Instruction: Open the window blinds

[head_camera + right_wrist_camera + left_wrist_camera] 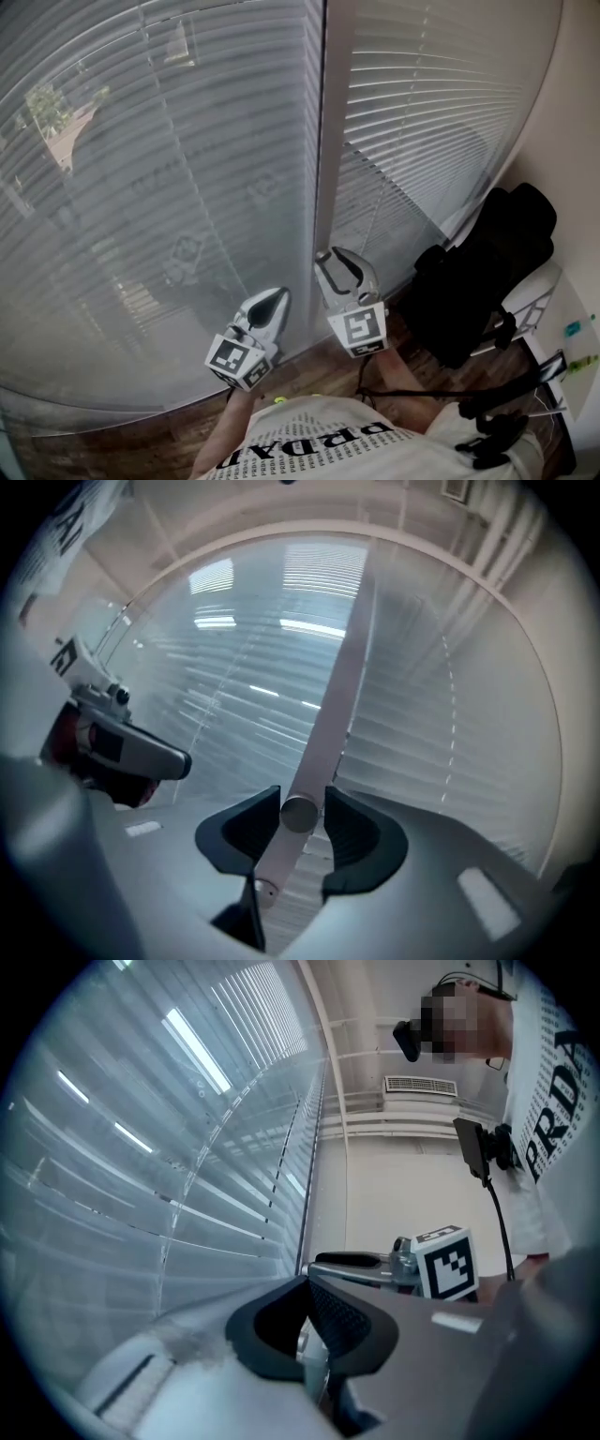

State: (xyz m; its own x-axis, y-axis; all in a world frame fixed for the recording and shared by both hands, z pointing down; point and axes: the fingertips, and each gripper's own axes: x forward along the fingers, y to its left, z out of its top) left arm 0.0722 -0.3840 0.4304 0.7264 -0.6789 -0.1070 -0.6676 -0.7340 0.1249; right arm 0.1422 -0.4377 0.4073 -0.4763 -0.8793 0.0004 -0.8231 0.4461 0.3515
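Observation:
Horizontal-slat blinds [169, 187] cover the window, with a second panel [422, 122] to the right of a pale upright strip [323, 141]. A pale round tilt wand [328, 714] hangs in front of the slats. In the right gripper view its thick end sits between the pads of my right gripper [300, 817], with a thin gap on one side, so the jaws are open around it. My right gripper [330, 261] points at the strip. My left gripper [277, 298] hovers just to its left near the slats. Its fingertips [307, 1288] meet, with nothing seen between them.
A black bag on a chair [487, 272] stands close by on the right, beside the wall [572, 112]. Wooden floor [319, 370] runs along the foot of the window. My other gripper's marker cube [442, 1262] shows in the left gripper view.

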